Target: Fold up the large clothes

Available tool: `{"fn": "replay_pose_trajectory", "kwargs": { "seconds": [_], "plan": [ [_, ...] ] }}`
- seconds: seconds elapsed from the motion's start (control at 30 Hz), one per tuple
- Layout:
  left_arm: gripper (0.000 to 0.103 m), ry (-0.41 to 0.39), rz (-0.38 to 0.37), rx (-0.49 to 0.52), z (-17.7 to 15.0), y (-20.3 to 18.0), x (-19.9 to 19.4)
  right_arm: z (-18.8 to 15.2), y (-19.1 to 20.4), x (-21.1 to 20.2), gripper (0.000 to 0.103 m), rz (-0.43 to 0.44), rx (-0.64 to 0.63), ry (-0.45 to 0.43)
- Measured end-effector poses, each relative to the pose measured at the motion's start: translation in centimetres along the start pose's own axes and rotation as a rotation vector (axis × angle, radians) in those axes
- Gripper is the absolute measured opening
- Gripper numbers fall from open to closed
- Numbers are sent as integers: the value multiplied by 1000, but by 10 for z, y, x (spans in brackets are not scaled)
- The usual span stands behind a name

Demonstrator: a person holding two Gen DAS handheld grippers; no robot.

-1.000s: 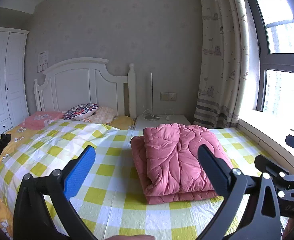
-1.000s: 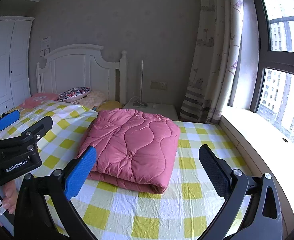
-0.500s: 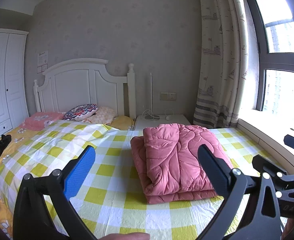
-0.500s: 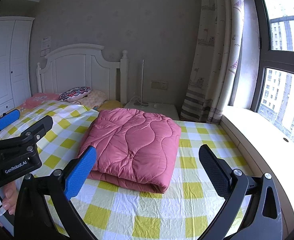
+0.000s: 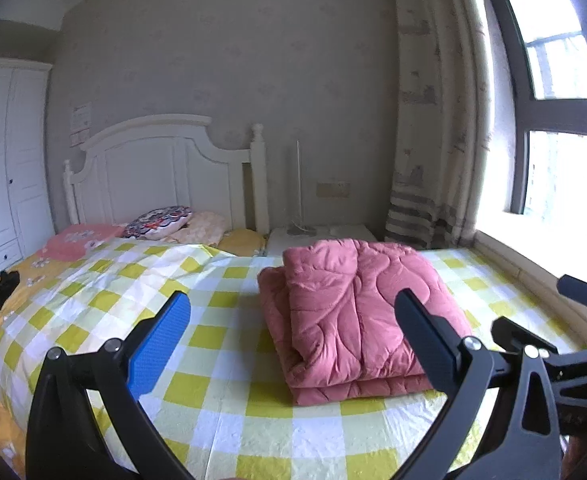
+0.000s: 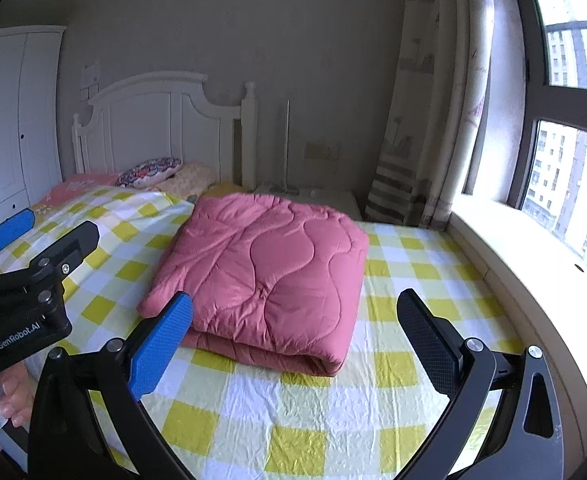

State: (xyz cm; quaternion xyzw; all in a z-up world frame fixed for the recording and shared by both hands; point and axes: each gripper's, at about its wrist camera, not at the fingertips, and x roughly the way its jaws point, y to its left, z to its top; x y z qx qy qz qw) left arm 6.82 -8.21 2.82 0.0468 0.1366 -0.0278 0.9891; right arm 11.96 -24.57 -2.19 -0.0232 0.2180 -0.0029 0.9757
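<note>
A pink quilted garment (image 5: 353, 312) lies folded in a thick rectangular stack on the yellow-and-white checked bed sheet (image 5: 221, 392). It also shows in the right wrist view (image 6: 269, 276). My left gripper (image 5: 293, 320) is open and empty, held above the sheet in front of the stack's near left edge. My right gripper (image 6: 293, 320) is open and empty, held just in front of the stack's near edge. The left gripper also shows at the left of the right wrist view (image 6: 33, 240), and the right one at the right of the left wrist view (image 5: 541, 320).
Pillows (image 5: 157, 222) and a white headboard (image 5: 165, 168) stand at the far end of the bed. A white nightstand (image 5: 325, 234) sits behind the stack. A window sill (image 6: 533, 264) and curtain (image 6: 421, 120) run along the right. A white wardrobe (image 5: 1, 160) is at the left.
Both grippers have drifted slightly; the view of the folded stack has shifted a little. The stack itself has not moved and both grippers stay open.
</note>
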Motion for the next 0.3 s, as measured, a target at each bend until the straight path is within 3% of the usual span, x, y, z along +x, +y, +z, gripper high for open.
{"fn": "replay_pose_trajectory", "kwargs": {
  "seconds": [0.07, 0.13, 0.2, 0.27, 0.3],
  "plan": [
    [101, 18, -5, 25, -4, 4, 16, 1, -17, 17, 98, 14, 26, 32],
    [101, 90, -36, 49, -3, 19, 47, 5, -53, 36, 98, -27, 49, 65],
    [101, 176, -20, 41, 0, 54, 87, 12, -116, 55, 98, -141, 97, 111],
    [101, 269, 44, -19, 5, 118, 135, 16, -191, 68, 98, -240, 182, 165],
    [101, 300, 72, -45, 7, 145, 152, 16, -191, 68, 98, -240, 182, 165]
  ]
}}
